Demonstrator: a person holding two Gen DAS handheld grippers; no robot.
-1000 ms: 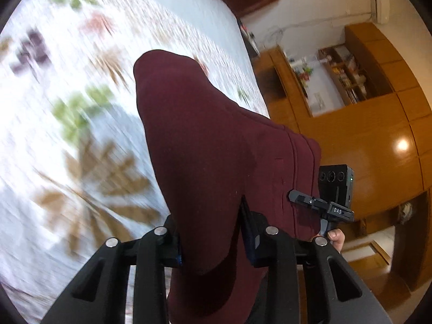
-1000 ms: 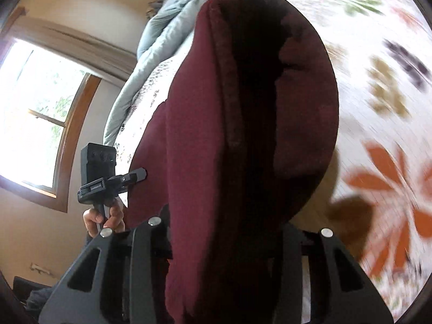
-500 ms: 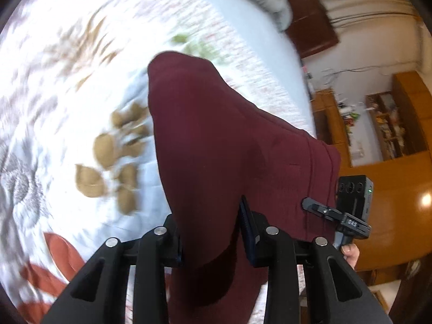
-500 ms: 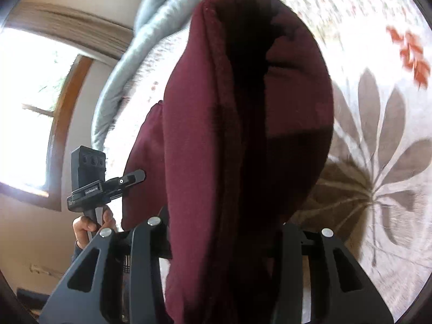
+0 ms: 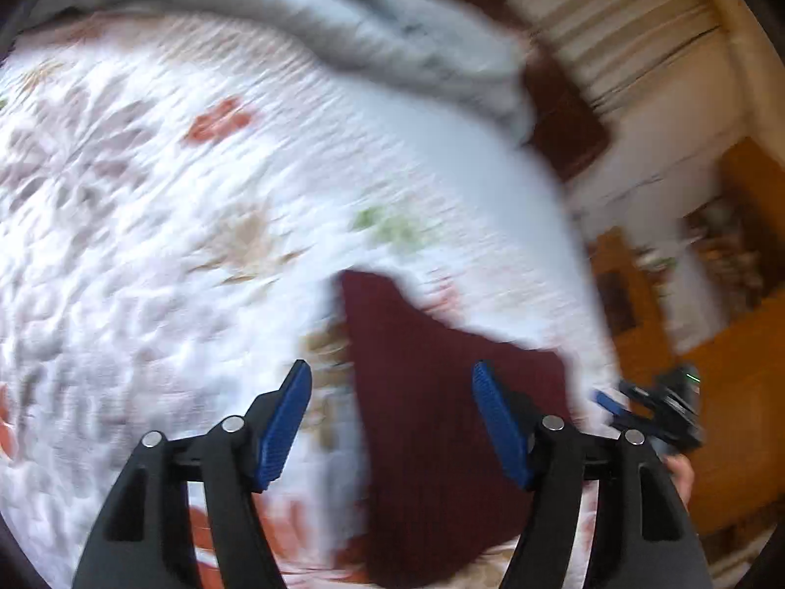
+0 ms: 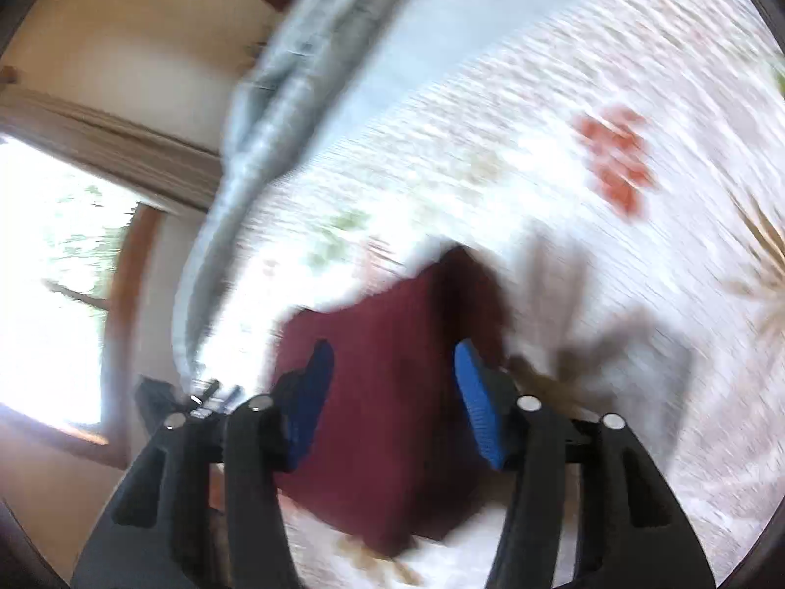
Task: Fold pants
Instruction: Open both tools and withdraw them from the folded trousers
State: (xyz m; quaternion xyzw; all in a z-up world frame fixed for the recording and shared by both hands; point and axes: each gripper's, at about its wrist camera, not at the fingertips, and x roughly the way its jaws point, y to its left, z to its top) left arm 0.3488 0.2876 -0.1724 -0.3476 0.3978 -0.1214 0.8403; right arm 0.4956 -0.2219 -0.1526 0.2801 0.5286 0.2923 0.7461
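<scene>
I have just been spreading both grippers, left and right, fingers released, dropping the pants at six o'clock so the fold settles on the bed.

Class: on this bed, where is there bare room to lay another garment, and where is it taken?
Free: the quilt between the maroon pants and the grey blanket, and its stretch right of the pants in the right wrist view. Crowded: around the pants, where the left gripper and right gripper stand open.

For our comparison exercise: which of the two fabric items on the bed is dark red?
The pants, lying between the open left gripper's fingers; the blanket bunched at the bed's far edge is grey.
</scene>
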